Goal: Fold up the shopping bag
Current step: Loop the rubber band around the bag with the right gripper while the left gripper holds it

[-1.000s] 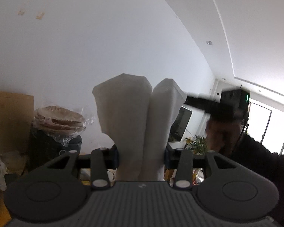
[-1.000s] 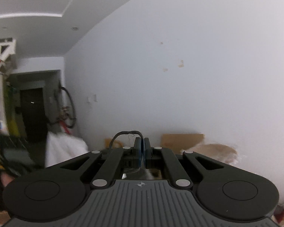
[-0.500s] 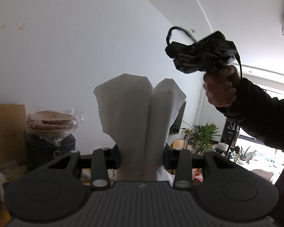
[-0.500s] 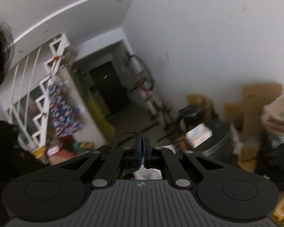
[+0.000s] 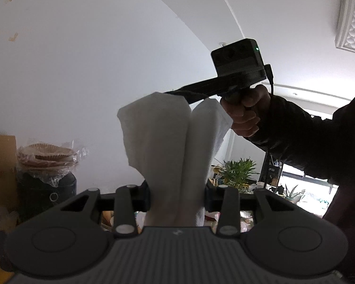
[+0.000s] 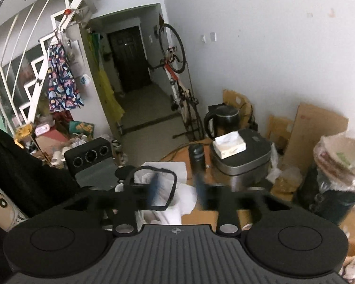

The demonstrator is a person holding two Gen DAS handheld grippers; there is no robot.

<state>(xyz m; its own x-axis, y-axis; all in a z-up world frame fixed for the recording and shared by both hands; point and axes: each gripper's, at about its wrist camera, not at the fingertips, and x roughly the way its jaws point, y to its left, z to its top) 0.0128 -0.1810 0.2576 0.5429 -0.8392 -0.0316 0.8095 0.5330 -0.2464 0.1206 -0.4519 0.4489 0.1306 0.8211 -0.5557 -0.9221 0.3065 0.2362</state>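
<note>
White wall [image 5: 82,71] fills the bkgd of my left wrist view, w/ ceiling curving off to the right. My left gripper [image 5: 177,196] is clamped on the folded white shopping bag [image 5: 168,146], which stands up betw the pads as 2 upright lobes, side by side & touching. My right hand [image 5: 246,113], dark sleeve behind it, reaches in from the right holding my right gripper [image 6: 177,189]; its fingers sit at the top edge of the bag, crossing over the right lobe. Can't tell if they touch the cloth.

Right gripper's jaws have just been opening & now stand apart, blurred, nothing pinched betw them. A black bag handle loop [image 6: 153,189] hangs in front of the left finger in the right wrist view, white cloth below it.

Around, far side: 1 stack of paper plates [image 5: 47,156] in clear wrap on a dark bin, left of the bag; cardboard [image 5: 0,165] leaning on the wall further left; 1 green plant [image 5: 236,170] to the right, near a bright window. Right wrist view: 1 black kettle [image 6: 221,120], 1 tissue box [image 6: 229,145] on a grey-lidded appliance [image 6: 243,161], 1 dark bottle [image 6: 196,158] just left of it, 1 bicycle [image 6: 177,71] hung upright on the wall, 1 dark door [image 6: 130,56] down the hall, white stair rail [image 6: 35,59] far left w/ a patterned cloth [image 6: 61,80] hanging.
</note>
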